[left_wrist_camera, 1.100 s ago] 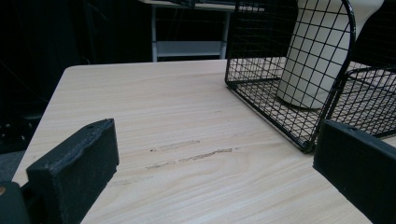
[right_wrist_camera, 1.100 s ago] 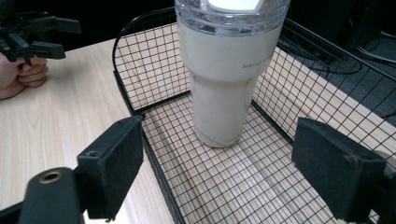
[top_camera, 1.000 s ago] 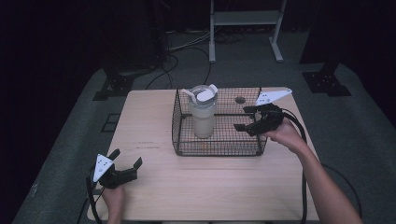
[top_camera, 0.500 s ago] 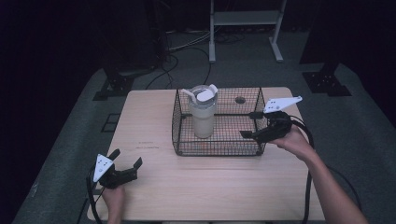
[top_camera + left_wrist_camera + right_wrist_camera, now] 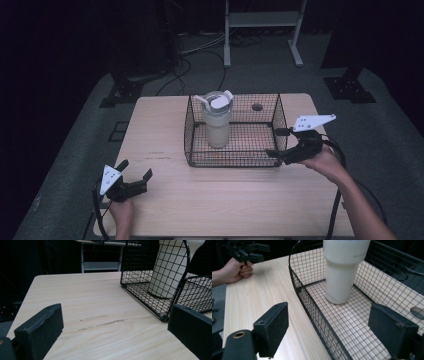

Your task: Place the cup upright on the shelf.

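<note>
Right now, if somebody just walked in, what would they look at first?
Probably the tall white cup standing upright in the black wire basket in the middle of the wooden table. Next, the right tongs, held open at the basket's right wall. The left tongs sit open near the table's front left corner, holding nothing.

Black wire basket (image 5: 235, 150), probably metal

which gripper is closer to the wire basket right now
Right. The right gripper is open at the wire basket's right end, its jaws standing either side of that wall. The left gripper sits open near the table's front left corner, well clear of the basket.
</note>
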A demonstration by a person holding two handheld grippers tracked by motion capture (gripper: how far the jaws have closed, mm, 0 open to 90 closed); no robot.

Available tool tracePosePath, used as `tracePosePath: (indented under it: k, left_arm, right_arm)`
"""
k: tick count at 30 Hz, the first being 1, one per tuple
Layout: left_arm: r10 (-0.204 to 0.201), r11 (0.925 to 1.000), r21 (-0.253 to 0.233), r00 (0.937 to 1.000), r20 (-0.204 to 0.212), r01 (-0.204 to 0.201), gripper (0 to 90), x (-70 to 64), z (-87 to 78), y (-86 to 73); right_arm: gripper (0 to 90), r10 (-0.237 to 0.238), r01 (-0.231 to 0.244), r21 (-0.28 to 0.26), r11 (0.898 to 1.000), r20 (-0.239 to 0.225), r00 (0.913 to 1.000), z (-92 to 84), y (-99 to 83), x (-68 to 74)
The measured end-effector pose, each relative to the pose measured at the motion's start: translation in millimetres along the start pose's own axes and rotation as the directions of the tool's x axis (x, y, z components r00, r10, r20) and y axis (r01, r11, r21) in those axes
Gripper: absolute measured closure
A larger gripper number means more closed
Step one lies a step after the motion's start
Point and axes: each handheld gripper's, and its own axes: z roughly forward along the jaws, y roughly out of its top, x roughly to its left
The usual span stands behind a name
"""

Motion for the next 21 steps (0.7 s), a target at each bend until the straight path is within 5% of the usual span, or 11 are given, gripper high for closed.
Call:
tracePosePath:
  k: [21]
  left_arm:
    - [0.0,1.0,0.0,1.0,-0.001,0.0,0.0,-0.3,0.1,0.0]
  right_arm:
    - [15.8,0.035,-0.035,-0.005,0.999,0.014,0.9993,-21.0,-46.2,8.8]
